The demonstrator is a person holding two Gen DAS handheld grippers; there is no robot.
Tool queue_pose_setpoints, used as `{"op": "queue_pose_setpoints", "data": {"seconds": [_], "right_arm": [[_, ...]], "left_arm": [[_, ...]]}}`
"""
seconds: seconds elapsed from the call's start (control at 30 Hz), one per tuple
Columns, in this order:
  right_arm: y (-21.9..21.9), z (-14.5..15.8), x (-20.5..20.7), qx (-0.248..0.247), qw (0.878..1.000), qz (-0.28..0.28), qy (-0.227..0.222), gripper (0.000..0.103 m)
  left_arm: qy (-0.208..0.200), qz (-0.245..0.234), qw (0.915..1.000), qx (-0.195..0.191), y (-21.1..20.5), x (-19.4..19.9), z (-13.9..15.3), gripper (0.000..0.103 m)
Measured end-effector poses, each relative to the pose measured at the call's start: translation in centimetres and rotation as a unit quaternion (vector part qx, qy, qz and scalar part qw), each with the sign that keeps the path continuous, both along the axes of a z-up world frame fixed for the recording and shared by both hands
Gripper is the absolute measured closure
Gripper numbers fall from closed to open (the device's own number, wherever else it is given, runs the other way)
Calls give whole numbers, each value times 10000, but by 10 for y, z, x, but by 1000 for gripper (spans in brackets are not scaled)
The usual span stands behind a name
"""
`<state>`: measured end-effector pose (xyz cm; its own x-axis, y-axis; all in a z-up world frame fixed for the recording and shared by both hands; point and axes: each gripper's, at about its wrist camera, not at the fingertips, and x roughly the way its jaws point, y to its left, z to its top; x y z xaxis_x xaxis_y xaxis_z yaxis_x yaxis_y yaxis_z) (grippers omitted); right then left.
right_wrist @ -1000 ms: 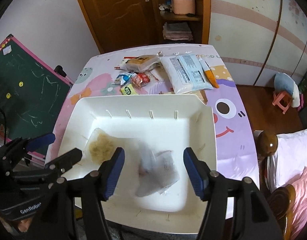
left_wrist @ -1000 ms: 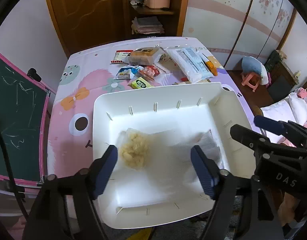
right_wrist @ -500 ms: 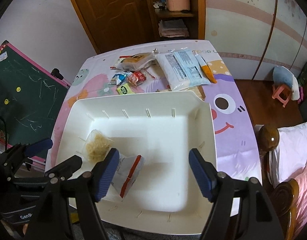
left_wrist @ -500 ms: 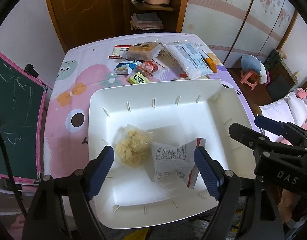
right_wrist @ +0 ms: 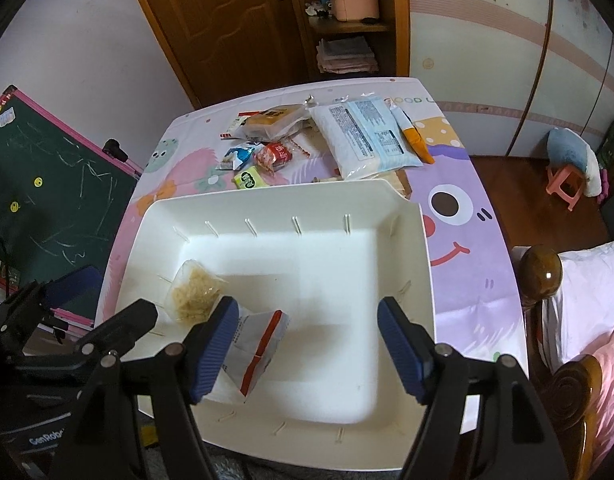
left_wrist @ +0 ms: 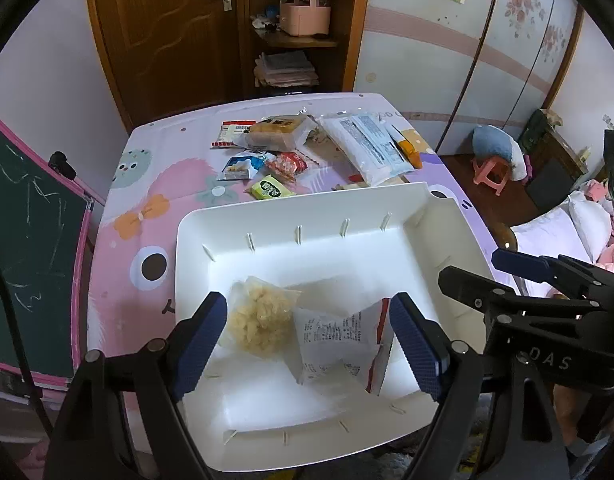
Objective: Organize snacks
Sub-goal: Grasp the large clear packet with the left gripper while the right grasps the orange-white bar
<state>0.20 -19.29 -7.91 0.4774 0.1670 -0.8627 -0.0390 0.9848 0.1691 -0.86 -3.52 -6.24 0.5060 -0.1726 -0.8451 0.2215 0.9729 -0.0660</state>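
Two snack packets (left_wrist: 299, 324) in white tray (left_wrist: 291, 220), between spread left gripper (left_wrist: 313, 342) fingers

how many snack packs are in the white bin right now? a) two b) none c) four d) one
a: the bin holds just two packs, a clear bag of pale crumbly snack and, touching it, a white pack with a red stripe; all other snacks lie on the table beyond the bin's far wall.

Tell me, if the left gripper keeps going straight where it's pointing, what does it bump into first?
Most likely the two packets lying in the white tray: the left gripper frames the clear bag of yellowish snack and the white-and-red packet. Which comes first is unclear.
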Motion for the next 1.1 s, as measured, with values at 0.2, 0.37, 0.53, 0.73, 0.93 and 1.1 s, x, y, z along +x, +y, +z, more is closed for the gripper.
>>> {"op": "queue_pose_setpoints", "data": {"seconds": [0.2,0.37,0.53,0.73,0.93,1.1], "right_arm": [[-4,5,0,52,9998,-11,-168,31],[-14,22,-3,62,9976,-171,-674,31],[-27,44,0,262,9920,-169,-1222,31],[-43,70,6,449,9843,-162,-1699,31],[-65,100,28,233,9870,-88,-1590,31],[-85,132,48,-390,9812,-195,-1880,31]], "left_arm": [[-55,69,9998,175,-1,5,5,21],[142,129,9998,84,0,23,14,21],[-87,157,9994,297,-6,34,29,21],[-320,68,9975,621,-15,49,53,21],[-847,-87,9923,896,-30,68,100,20],[-1088,-247,9899,875,-43,96,142,16]]}}
